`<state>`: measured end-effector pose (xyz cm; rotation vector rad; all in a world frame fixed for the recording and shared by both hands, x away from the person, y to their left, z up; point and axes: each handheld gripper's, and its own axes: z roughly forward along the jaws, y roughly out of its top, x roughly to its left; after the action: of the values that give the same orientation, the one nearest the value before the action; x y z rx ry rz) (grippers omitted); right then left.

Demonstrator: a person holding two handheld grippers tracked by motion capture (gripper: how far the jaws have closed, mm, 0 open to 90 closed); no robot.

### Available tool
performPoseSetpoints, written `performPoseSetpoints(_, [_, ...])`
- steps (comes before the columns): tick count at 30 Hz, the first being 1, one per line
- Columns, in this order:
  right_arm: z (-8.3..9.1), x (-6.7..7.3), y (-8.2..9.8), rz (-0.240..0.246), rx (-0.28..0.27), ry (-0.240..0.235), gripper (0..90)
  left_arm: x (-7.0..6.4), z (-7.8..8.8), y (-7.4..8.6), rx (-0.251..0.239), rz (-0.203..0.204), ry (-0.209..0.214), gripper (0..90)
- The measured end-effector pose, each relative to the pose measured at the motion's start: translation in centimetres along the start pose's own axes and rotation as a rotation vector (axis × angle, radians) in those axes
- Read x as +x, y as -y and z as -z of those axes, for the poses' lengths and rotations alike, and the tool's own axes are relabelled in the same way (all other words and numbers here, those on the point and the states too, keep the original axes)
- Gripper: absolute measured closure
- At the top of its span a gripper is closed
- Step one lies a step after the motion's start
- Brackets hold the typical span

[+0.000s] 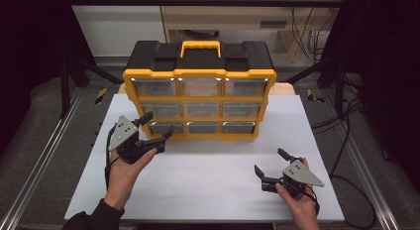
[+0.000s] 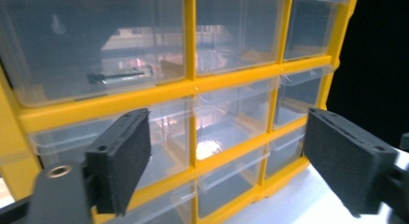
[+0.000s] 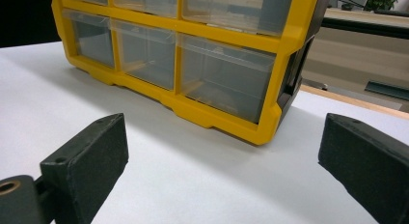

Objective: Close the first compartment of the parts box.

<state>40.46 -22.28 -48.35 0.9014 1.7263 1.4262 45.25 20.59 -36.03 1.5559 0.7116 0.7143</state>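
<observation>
Two tools rest nearest, over the white surface [image 1: 208, 190]. The right tool [image 1: 270, 166] waits gaping and empty, well apart from the organizer [image 1: 198, 91]. The left tool [image 1: 157, 127], jaws wide with nothing between them, faces the organizer's lower-left drawer [image 1: 162, 127], probably lining up on it. Farther in, an upper drawer holds a bolt [image 2: 120, 75]; other contents blur behind clear plastic.
</observation>
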Motion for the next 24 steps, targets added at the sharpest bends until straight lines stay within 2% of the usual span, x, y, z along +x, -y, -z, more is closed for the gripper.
performPoseSetpoints(8, [0.0, 0.0, 0.0, 0.000, 0.000, 0.000, 3.8, -0.4, 0.1, 1.3, 0.006, 0.000, 0.026, 7.3])
performPoseSetpoints(24, [0.0, 0.0, 0.0, 0.003, 0.001, 0.001, 3.9, -0.1, 0.8, 4.8, 0.045, -0.011, 0.034, 4.2])
